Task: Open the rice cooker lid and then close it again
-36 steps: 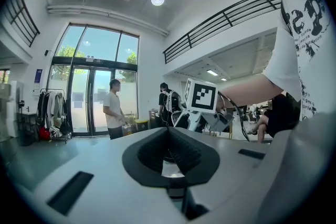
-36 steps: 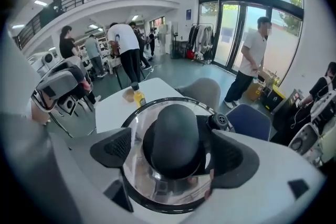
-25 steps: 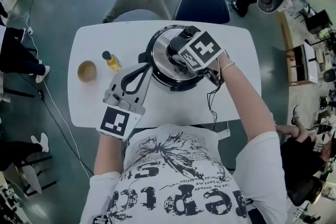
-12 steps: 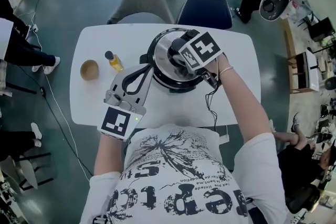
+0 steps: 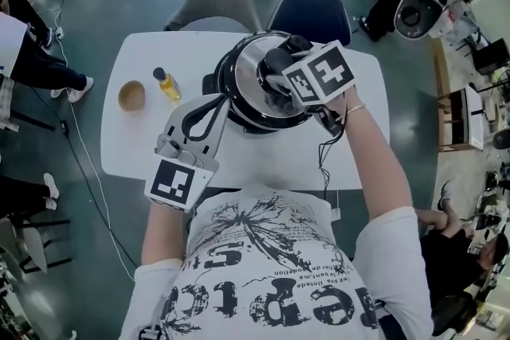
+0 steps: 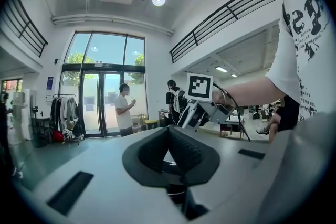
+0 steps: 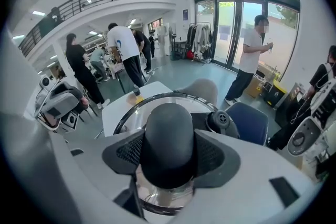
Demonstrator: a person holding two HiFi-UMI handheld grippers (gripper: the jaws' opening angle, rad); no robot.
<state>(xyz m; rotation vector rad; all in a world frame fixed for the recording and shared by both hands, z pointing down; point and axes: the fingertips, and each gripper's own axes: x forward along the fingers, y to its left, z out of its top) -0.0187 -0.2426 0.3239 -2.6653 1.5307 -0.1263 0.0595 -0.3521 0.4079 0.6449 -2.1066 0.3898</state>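
Mirror silver across the rice cooker lid [image 5: 249,80], rimmed in black, with a matt black knob [image 7: 168,123]. Pale grey on the bodies of left gripper [image 5: 217,102] and right gripper [image 7: 168,157] alike, with black ribbed fingers [image 7: 125,153] and black-and-white square markers [image 5: 320,76]. White for the counter [image 5: 131,147]. Yellow in the small black-capped bottle [image 5: 166,84], tan on the bowl [image 5: 131,96]. White with black print on the shirt [image 5: 263,267].

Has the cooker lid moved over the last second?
Yes. The lid, its knob gripped by the right tool, looks bigger and now overlaps the table's far edge: lifted toward the camera.
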